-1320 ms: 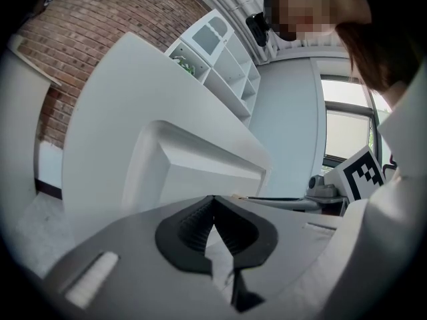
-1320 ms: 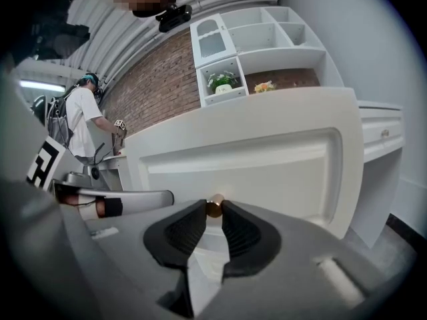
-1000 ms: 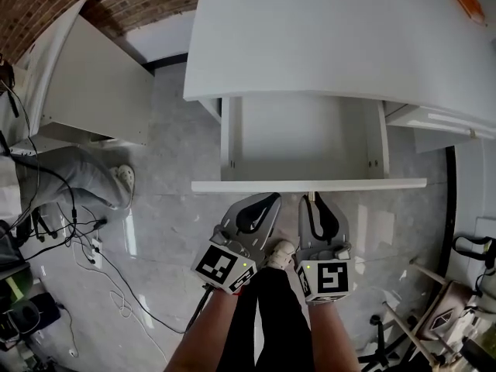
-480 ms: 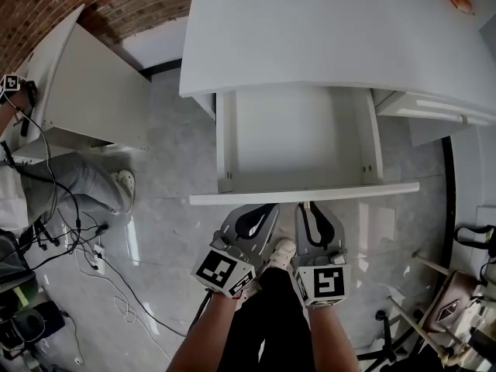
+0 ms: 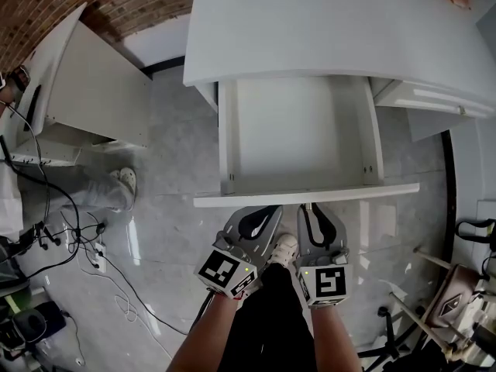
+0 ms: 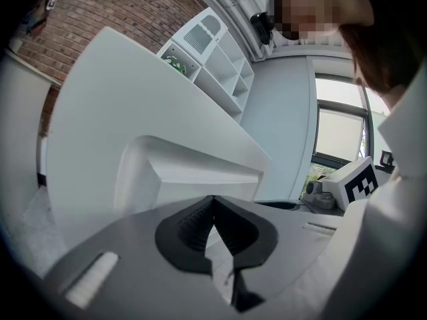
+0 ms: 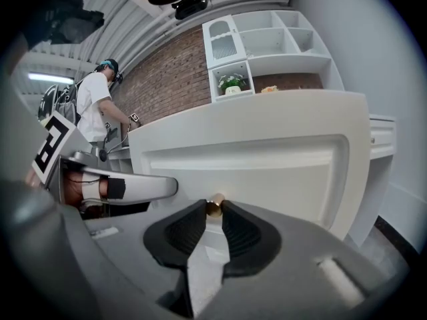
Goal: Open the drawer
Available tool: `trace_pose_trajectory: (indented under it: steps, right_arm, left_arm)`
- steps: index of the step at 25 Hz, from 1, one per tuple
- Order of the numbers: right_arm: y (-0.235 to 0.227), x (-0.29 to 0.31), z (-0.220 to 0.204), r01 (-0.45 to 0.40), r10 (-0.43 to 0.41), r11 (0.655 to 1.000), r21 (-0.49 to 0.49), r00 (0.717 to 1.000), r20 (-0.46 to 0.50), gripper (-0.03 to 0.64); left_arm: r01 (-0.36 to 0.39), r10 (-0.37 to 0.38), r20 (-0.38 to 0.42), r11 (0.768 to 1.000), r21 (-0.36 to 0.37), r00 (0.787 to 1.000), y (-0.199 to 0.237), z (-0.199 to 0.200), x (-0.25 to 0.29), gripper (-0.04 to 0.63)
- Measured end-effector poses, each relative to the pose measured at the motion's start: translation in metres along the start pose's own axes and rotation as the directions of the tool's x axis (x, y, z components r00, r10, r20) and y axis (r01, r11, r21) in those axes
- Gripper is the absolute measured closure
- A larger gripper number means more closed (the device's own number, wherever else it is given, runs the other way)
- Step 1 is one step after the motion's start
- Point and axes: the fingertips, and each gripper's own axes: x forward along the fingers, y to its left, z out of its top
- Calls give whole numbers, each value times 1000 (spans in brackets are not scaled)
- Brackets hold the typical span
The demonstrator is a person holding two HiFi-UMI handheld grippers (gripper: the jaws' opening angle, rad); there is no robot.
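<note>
The white drawer (image 5: 298,134) stands pulled out from under the white desk (image 5: 333,29), and its inside is bare. Its front panel (image 5: 306,194) faces me, seen close in the right gripper view (image 7: 267,165). My right gripper (image 5: 311,208) is shut on the small brass knob (image 7: 214,206) in the middle of that front, with the pads on either side of it. My left gripper (image 5: 271,209) hangs just left of it in front of the panel, jaws shut and empty (image 6: 213,201).
A white cabinet (image 5: 93,91) stands at the left, with cables (image 5: 77,239) on the grey floor below it. Another person's leg and shoe (image 5: 116,186) are at the left. A second drawer front (image 5: 422,99) lies to the right, and chair parts (image 5: 442,308) sit at the lower right.
The drawer has slid further out toward me, showing more of its inside. Both grippers drew back with its front. The person's leg at the left has shifted.
</note>
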Motion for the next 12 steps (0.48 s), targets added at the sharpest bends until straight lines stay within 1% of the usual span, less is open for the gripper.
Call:
trace_pose_trajectory:
  steps: [12]
  right_arm:
    - [4, -11, -4, -14, 14, 1000, -11, 1000, -18, 545]
  left_arm:
    - [14, -14, -11, 1000, -4, 1000, -11, -3, -6, 592]
